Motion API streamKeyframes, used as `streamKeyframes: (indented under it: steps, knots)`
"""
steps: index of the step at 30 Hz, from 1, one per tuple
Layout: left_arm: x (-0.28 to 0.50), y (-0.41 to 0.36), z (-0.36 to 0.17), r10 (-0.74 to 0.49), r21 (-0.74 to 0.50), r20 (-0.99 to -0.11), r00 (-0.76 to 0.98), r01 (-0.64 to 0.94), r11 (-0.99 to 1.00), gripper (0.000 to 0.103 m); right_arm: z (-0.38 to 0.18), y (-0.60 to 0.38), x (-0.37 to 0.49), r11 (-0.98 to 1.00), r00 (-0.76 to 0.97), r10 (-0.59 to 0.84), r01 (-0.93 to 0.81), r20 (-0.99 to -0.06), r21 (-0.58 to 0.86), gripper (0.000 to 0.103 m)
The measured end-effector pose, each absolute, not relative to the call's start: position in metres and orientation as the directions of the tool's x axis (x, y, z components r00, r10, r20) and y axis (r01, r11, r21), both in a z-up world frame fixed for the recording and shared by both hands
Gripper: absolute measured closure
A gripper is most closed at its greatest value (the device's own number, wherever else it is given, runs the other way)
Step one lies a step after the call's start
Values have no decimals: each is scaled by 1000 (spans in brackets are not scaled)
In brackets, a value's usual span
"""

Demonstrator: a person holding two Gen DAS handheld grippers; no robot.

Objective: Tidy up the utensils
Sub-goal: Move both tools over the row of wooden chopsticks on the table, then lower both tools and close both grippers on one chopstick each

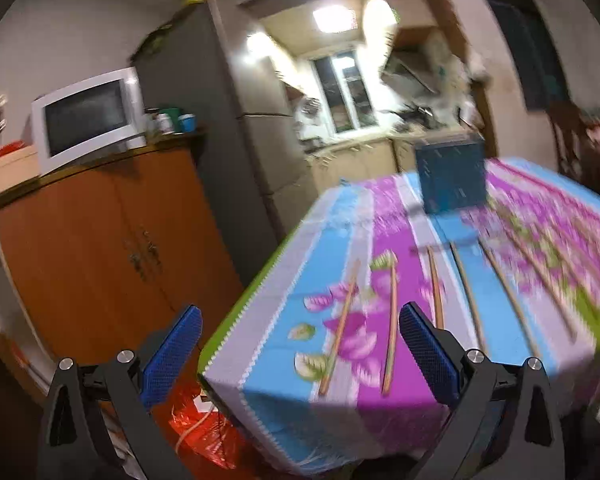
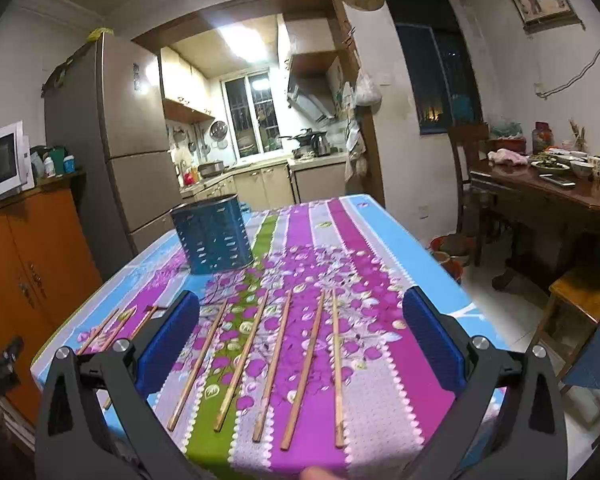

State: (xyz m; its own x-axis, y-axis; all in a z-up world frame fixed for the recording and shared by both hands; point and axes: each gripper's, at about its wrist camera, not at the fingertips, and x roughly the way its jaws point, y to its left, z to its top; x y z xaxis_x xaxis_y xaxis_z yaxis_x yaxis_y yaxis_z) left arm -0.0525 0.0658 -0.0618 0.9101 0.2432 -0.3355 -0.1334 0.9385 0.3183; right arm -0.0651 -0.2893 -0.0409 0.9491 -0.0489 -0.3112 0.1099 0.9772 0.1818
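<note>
Several wooden chopsticks (image 2: pixel 272 364) lie side by side on the flowered tablecloth (image 2: pixel 380 392), pointing away from me. A blue perforated utensil holder (image 2: pixel 212 234) stands upright beyond them, empty as far as I can see. My right gripper (image 2: pixel 300 336) is open above the near chopsticks, holding nothing. In the blurred left wrist view the same chopsticks (image 1: pixel 390 324) and holder (image 1: pixel 452 178) appear. My left gripper (image 1: pixel 300 348) is open over the table's near left corner, empty.
An orange cabinet (image 1: pixel 100 248) with a white microwave (image 1: pixel 88 116) stands left of the table, a grey fridge (image 2: pixel 120 140) behind it. A red bag (image 1: pixel 204 428) lies on the floor. A dark wooden table (image 2: pixel 548 200) with dishes and a stool (image 2: pixel 580 292) are at right.
</note>
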Motion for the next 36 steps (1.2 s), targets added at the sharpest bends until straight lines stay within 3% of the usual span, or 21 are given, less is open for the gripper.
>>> streamKeyframes:
  steps: [6, 15, 22, 30, 32, 36]
  knots:
    - [-53, 73, -100, 145, 358, -392, 908, 5, 934, 12, -54, -265, -73, 986, 940, -52, 102, -336, 134, 5]
    - [-49, 105, -122, -51, 252, -428, 902, 173, 952, 35, -67, -228, -84, 988, 909, -108, 144, -402, 58, 5]
    - [-45, 104, -124, -176, 228, -431, 885, 296, 928, 38, -67, -192, -84, 986, 883, -169, 157, -438, -62, 5]
    - [-29, 115, -132, -197, 190, -467, 862, 315, 930, 41, -75, -181, -91, 975, 864, -224, 199, -451, -101, 14]
    - [-20, 124, -137, -179, 160, -483, 857, 287, 944, 48, -76, -182, -93, 972, 860, -235, 211, -453, -103, 14]
    - [-11, 134, -145, -193, 98, -508, 840, 279, 955, 58, -80, -185, -96, 967, 851, -253, 229, -460, -110, 31]
